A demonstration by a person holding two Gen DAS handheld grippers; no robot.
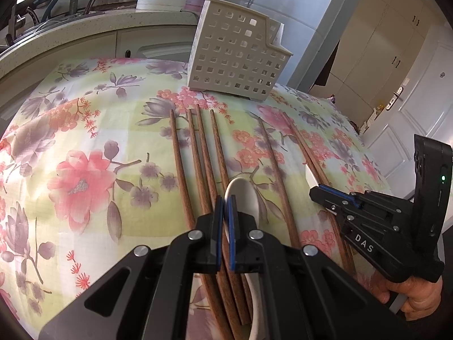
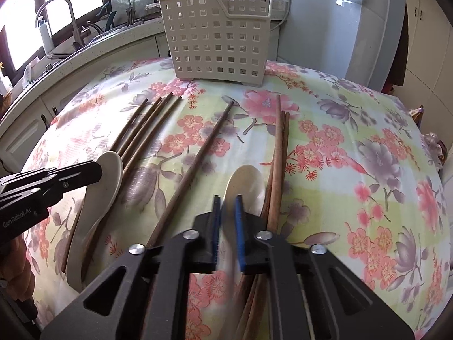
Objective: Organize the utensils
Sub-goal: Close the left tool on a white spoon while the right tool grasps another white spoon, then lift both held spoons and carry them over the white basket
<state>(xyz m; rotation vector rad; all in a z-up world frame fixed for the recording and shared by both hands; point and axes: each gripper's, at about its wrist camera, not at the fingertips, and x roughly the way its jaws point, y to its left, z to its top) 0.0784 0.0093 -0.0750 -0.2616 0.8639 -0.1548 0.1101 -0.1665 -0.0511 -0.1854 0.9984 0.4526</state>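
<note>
Left gripper (image 1: 225,206) pinches one white ceramic spoon's (image 1: 245,195) rim; right gripper (image 2: 227,206) pinches another spoon (image 2: 249,181), both beside wooden chopsticks (image 1: 198,164) before the perforated basket (image 1: 235,56). Glazed edges may slip free when lifted.

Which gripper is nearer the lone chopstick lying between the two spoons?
Roughly even; I can't call it. The lone chopstick lies between them: the left gripper is closed on the spoon to its left, the right gripper on the spoon to its right.

Chopsticks (image 1: 181,170), spoons (image 1: 243,198) (white) before basket (image 1: 235,53)
</note>
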